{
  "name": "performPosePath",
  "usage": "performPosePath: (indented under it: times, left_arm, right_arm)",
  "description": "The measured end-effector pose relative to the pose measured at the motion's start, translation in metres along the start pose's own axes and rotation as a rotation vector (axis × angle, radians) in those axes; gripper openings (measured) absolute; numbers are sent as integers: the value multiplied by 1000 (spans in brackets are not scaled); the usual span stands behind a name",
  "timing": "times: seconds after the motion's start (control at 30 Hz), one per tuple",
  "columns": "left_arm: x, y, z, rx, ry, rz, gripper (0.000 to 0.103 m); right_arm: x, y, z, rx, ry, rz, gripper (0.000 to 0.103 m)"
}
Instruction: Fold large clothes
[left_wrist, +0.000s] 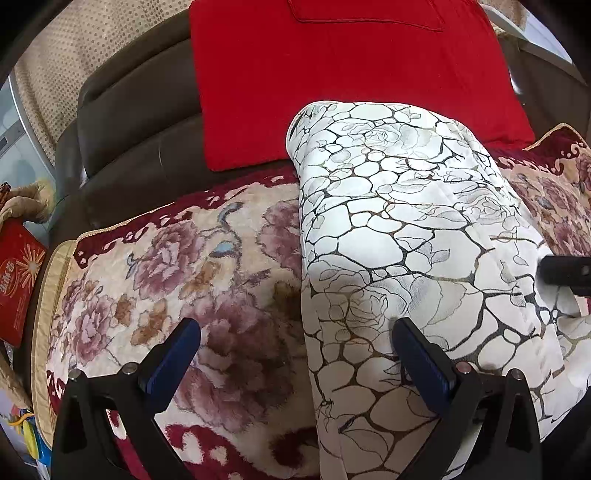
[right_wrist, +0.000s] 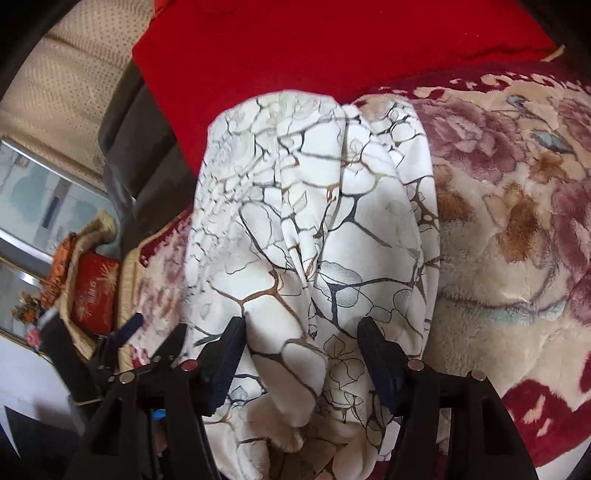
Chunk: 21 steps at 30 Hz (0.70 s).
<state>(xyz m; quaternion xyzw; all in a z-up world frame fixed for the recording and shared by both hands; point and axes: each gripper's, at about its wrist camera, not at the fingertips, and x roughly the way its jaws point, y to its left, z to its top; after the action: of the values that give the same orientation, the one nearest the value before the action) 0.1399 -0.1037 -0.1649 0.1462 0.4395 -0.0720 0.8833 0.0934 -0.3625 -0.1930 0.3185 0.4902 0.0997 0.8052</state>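
White garment (left_wrist: 406, 236) with dark crackle-and-rose print lies in a long folded bundle on the floral blanket (left_wrist: 177, 280) covering the sofa seat. Far end of the bundle reaches the red cushion (left_wrist: 332, 81) leaning on the brown sofa back (left_wrist: 125, 122).

Left hand-held gripper (left_wrist: 295, 350) is spread wide, holding nothing. Its left finger hangs over the blanket, its right finger sits against the garment's near left edge; the garment's left edge runs between the two fingers. In the left wrist view, a black tip of the right hand-held gripper (left_wrist: 565, 271) shows at the right edge, at the garment's right side.

Right hand-held gripper (right_wrist: 301, 332), in the right wrist view, is partly spread with a bunched fold of the garment (right_wrist: 310, 221) between its fingers; both fingers sit right against the cloth, but can't tell if it is pinched tight. Cloth is rumpled and gathered here, with deep creases running lengthwise. The left gripper (right_wrist: 147, 332) shows at lower left, beside the garment's edge.

Red box (left_wrist: 18, 280) with gold starburst print sits off the sofa's left end, beside a woven basket (left_wrist: 22, 201). Beige dotted curtain (left_wrist: 81, 48) hangs behind the sofa.
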Motion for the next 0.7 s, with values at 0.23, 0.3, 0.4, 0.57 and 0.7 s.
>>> performPosePath:
  times: [0.23, 0.3, 0.4, 0.57, 0.7]
  left_arm:
    - [4, 23, 20, -64, 41, -159, 103]
    - [13, 36, 29, -112, 84, -250, 103]
    - [32, 48, 38, -175, 172, -327, 103]
    - [41, 48, 41, -198, 191, -357, 103]
    - [56, 37, 36, -178, 231, -398, 103]
  right_arm:
    - [-38, -28, 22, 62, -118, 4, 81]
    - [-37, -49, 28, 117, -112, 24, 81]
    - [-28, -73, 34, 191, -88, 35, 81]
    - [-14, -92, 35, 262, -77, 134, 81]
    - [-5, -88, 39, 237, -80, 167, 83]
